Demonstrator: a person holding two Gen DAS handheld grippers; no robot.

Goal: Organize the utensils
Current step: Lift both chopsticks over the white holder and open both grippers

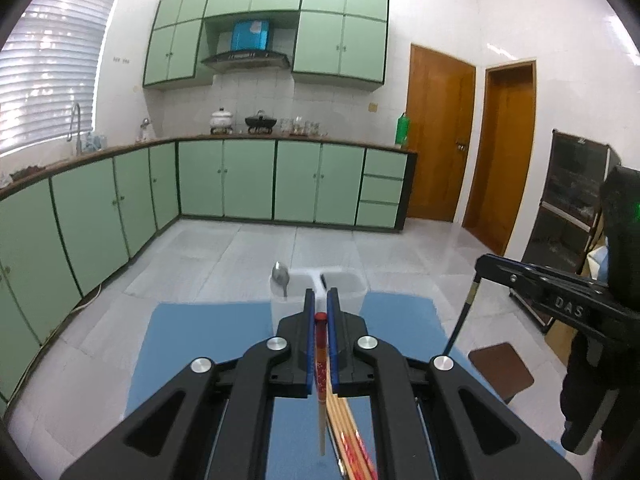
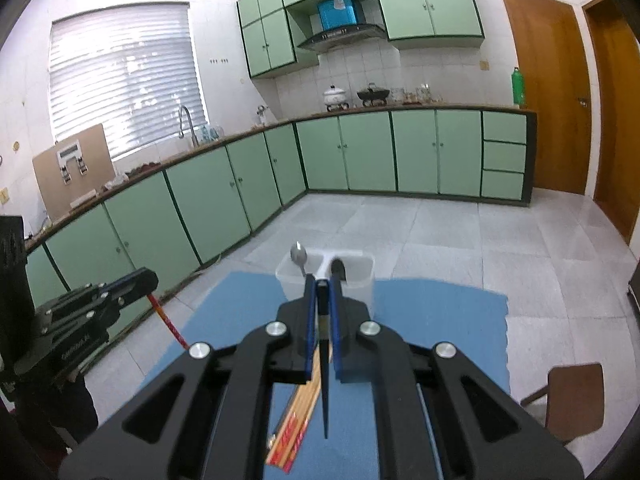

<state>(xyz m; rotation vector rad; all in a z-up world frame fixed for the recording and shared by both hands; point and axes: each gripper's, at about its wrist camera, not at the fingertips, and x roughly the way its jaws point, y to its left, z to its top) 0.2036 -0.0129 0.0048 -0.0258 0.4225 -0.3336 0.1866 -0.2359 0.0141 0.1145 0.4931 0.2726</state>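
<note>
My left gripper [image 1: 320,312] is shut on a red-topped wooden chopstick [image 1: 321,380] that hangs down above the blue mat [image 1: 192,352]. My right gripper [image 2: 322,286] is shut on a dark chopstick [image 2: 325,392], also hanging down; it shows in the left wrist view [image 1: 460,320] at the right. A white two-compartment holder [image 1: 356,284] stands at the mat's far edge, with a metal spoon [image 1: 281,274] in its left compartment and a dark utensil [image 2: 339,270] in its right one. Several red-and-wood chopsticks [image 2: 298,424] lie on the mat below both grippers.
The mat lies on a table above a tiled kitchen floor. A brown chair seat [image 2: 574,400] stands at the right. Green cabinets [image 1: 224,180] line the far and left walls. A dark shelf unit [image 1: 572,200] stands at the right by wooden doors.
</note>
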